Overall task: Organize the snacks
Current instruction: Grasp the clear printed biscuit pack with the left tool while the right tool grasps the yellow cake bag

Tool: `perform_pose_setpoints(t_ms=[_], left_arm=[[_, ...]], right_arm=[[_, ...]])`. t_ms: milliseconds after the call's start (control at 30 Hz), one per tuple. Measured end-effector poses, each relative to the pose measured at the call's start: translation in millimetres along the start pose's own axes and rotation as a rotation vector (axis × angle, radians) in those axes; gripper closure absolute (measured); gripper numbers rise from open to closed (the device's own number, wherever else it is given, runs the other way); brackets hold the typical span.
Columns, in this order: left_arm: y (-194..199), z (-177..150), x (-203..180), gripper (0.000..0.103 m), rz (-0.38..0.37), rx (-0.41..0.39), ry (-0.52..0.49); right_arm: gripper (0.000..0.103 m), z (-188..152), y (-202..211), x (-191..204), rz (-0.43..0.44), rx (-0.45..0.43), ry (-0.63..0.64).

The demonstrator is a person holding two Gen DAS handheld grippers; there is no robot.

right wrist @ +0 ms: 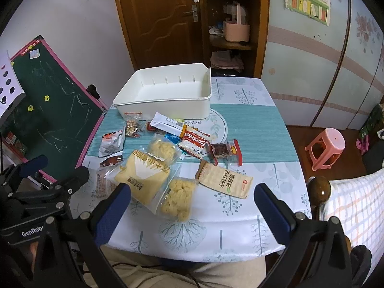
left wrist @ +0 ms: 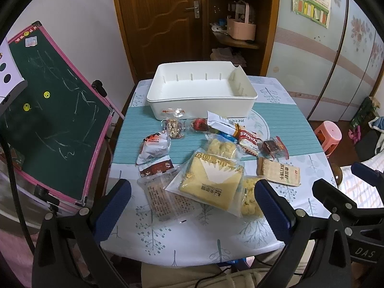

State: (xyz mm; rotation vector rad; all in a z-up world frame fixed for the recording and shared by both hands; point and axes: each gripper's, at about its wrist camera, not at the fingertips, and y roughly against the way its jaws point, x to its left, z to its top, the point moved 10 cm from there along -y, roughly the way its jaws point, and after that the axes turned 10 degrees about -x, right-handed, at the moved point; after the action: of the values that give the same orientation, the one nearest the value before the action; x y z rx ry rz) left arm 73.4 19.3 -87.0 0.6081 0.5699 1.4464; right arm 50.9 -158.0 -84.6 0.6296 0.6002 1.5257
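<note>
An empty white plastic bin (left wrist: 201,88) (right wrist: 165,96) stands at the far side of the small table. In front of it lie several snack packets: a big yellow cake bag (left wrist: 211,182) (right wrist: 141,180), a cracker pack (left wrist: 278,171) (right wrist: 225,180), a Cookies pack (left wrist: 247,136) (right wrist: 194,141) and small wrapped sweets. My left gripper (left wrist: 193,192) hovers open over the near packets, holding nothing. My right gripper (right wrist: 192,196) is open too, above the near table edge, also with nothing in it. Each view shows the other gripper at its side.
A green chalkboard with a pink frame (left wrist: 55,120) leans close at the table's left. A pink stool (right wrist: 326,148) and a bed with checked cover (right wrist: 355,206) are at the right. Wooden door and shelf stand behind. The person's lap is under the near edge.
</note>
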Motion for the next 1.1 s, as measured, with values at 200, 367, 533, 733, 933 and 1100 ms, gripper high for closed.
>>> perform_pose_setpoints(t_ms=[200, 367, 533, 733, 933, 1100], left_arm=[[-6.1, 0.1, 3.3, 0.001, 0.000, -0.013, -0.003], [-21.0, -10.3, 18.3, 0.001, 0.017, -0.005, -0.036], [-45.6, -35.2, 37.2, 0.001, -0.029, 0.063, -0.044], [-79.2, -69.9, 52.1, 0.001, -0.086, 0.123, -0.002], [-118.9, -105.1, 65.2, 0.001, -0.093, 0.198, 0.034], [-142.7, -121.8, 69.9, 0.001, -0.116, 0.252, 0.074]], right_arm=[[0.000, 0.9, -12.1, 7.8, 0.023, 0.015, 0.025], [0.000, -3.5, -29.7, 20.3, 0.061, 0.038, 0.057], [0.000, -18.1, -57.6, 33.3, 0.087, 0.087, 0.099], [0.000, -35.3, -91.6, 42.6, 0.159, 0.163, 0.070], [0.000, -46.7, -131.6, 55.3, 0.225, 0.213, 0.063], [0.000, -45.0, -160.8, 67.0, 0.267, 0.213, 0.074]])
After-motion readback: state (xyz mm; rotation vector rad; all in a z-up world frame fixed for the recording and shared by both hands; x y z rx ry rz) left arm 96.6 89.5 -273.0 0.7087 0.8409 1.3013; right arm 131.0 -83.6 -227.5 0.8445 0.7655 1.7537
